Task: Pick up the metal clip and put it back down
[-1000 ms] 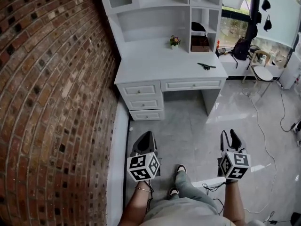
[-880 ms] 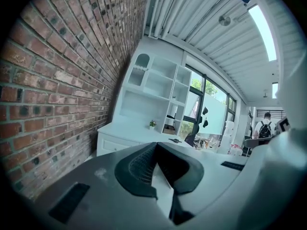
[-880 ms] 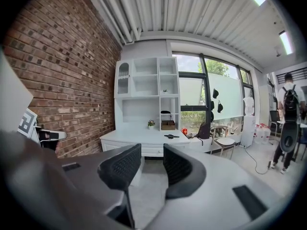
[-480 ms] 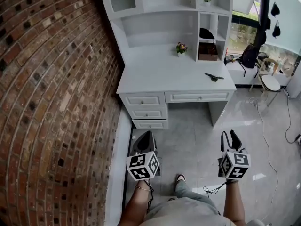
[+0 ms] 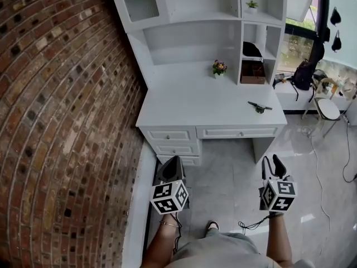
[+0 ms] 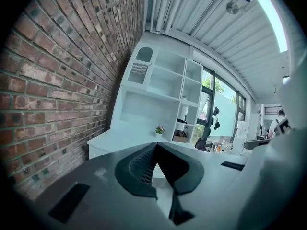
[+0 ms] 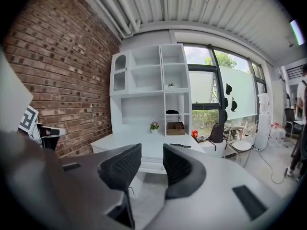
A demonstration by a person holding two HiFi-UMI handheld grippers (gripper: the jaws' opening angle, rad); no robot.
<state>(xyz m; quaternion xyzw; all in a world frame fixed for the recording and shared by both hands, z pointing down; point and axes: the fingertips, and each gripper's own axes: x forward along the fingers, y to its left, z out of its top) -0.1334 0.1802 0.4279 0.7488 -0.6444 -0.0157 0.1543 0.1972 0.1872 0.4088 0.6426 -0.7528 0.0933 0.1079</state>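
The dark metal clip [image 5: 259, 106] lies near the right front edge of the white desk [image 5: 195, 102]; in the right gripper view the clip [image 7: 180, 145] shows as a thin dark bar on the desk top. Both grippers hang low over the floor, well short of the desk. My left gripper [image 5: 172, 166] has its jaws meeting at the tips, with nothing between them [image 6: 156, 145]. A gap shows between the jaws of my right gripper [image 5: 274, 163], which is empty [image 7: 152, 163].
A brick wall [image 5: 61, 121] runs along the left. The desk has drawers [image 5: 170, 141] and a shelf hutch [image 5: 201, 15] with a small flower pot [image 5: 219, 68] and a brown box [image 5: 253, 71]. A stool [image 5: 328, 109] and cables [image 5: 348, 161] lie at the right.
The head view has shifted so the desk and clip sit lower and closer in frame. Both grippers keep the same place and the same jaw state.
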